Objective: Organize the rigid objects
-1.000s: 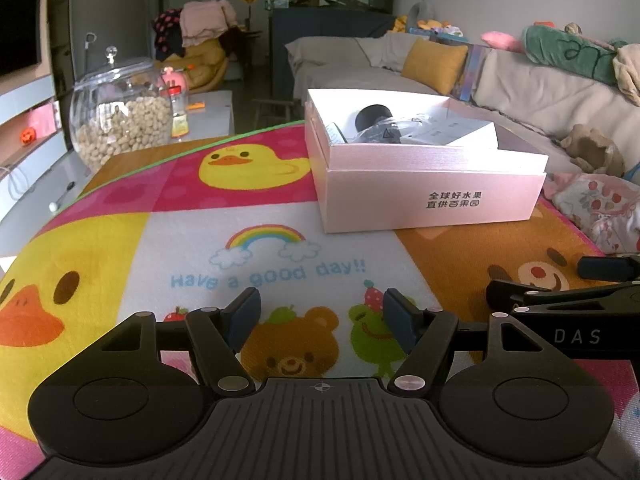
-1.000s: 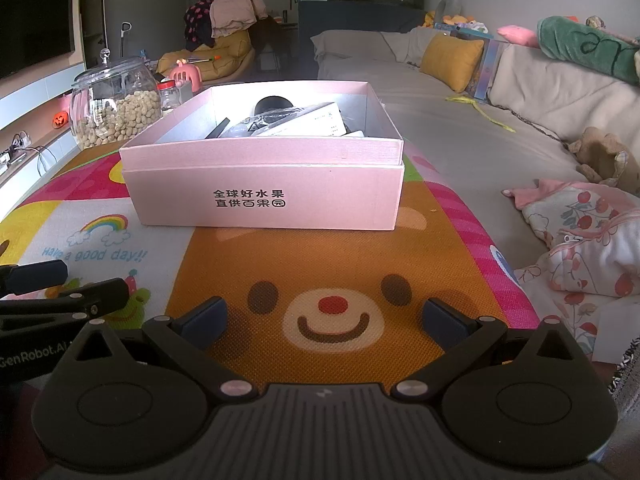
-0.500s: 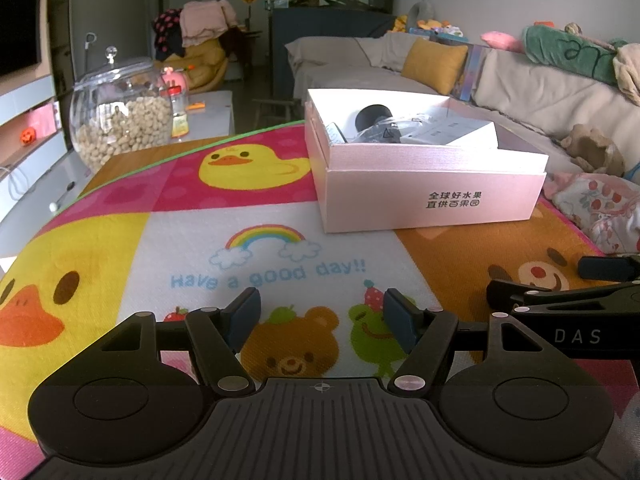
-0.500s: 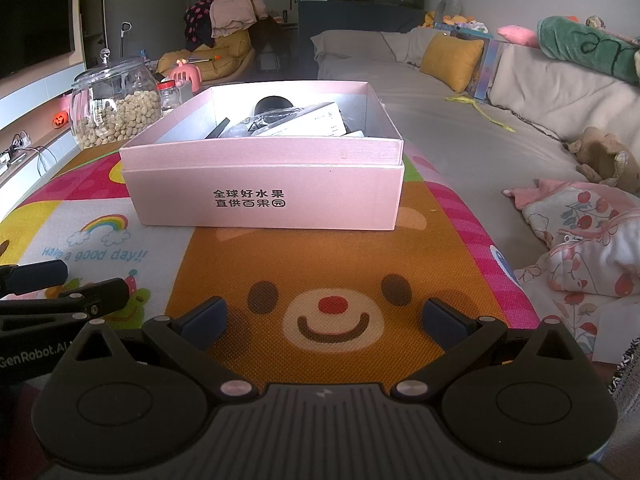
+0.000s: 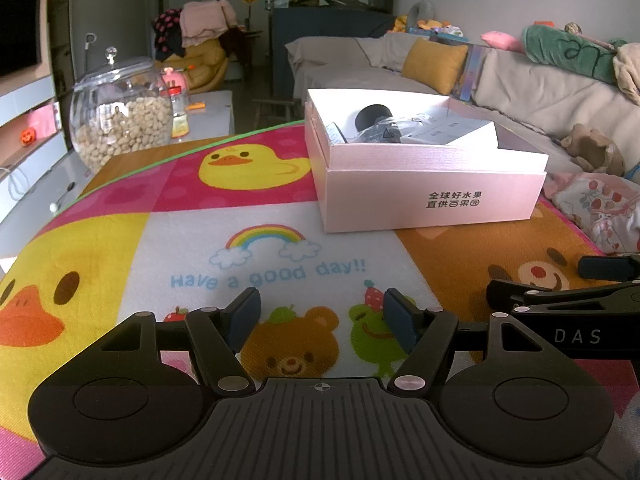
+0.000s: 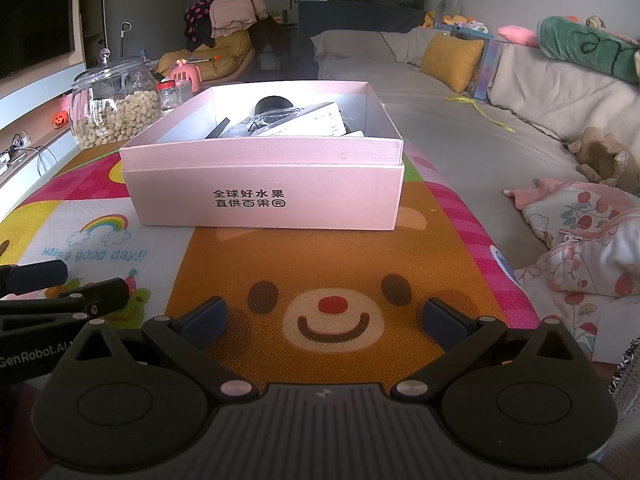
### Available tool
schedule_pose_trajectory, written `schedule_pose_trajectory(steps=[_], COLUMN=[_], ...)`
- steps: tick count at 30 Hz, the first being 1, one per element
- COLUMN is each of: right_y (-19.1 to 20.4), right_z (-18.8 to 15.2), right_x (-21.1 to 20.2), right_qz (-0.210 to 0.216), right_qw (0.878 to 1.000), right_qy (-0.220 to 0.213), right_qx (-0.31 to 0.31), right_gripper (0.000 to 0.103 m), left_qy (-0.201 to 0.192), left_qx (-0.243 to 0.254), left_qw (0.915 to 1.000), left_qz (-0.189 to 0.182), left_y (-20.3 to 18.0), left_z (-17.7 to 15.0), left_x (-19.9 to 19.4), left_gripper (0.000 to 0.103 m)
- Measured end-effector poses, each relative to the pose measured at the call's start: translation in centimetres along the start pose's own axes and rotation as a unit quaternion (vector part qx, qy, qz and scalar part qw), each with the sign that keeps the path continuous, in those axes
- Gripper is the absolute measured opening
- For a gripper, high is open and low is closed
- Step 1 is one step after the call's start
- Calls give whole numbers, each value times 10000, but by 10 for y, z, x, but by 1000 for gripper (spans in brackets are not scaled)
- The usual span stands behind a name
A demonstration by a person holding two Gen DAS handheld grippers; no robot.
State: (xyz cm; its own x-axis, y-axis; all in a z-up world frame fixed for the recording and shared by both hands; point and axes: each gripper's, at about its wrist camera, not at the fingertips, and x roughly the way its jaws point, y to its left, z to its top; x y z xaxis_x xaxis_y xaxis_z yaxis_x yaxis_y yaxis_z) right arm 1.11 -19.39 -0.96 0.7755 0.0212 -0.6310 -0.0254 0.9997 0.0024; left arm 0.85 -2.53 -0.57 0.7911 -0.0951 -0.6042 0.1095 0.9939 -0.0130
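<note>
Nearest, the left gripper [image 5: 321, 322] hangs over the cartoon mat [image 5: 184, 240] with its 2 blue-padded jaws apart and nothing between them, above a printed bear and frog. The right gripper [image 6: 325, 317] sits just beside it, jaws spread wider, also empty, over the smiling bear face. Its side reads "DAS" in the left view; the left gripper's side reads "GenRobot.AI" in the right view. Farther on, the mat shows a rainbow and the words "Have a good day!!". Beyond that stands the open pink box [image 6: 264, 196], printed with 2 lines of black Chinese characters, holding a round black object [image 6: 273, 105], white papers and dark items hard to identify. At far left, a lidded glass jar [image 5: 120, 120] of nuts stands off the mat.
</note>
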Motion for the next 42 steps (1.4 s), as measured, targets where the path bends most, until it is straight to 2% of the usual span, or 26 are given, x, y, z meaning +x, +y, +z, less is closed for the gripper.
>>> schedule_pose_trajectory(steps=[42], right_y=[0], right_z=[0], right_x=[0], right_qz=[-1], right_qw=[10000], right_qy=[1], right_qx=[-2], right_gripper=[103], left_qy=[7], left_qx=[-35], left_qw=[10000], left_qz=[-29], left_y=[3], left_z=[0], left_x=[0], left_gripper=[73])
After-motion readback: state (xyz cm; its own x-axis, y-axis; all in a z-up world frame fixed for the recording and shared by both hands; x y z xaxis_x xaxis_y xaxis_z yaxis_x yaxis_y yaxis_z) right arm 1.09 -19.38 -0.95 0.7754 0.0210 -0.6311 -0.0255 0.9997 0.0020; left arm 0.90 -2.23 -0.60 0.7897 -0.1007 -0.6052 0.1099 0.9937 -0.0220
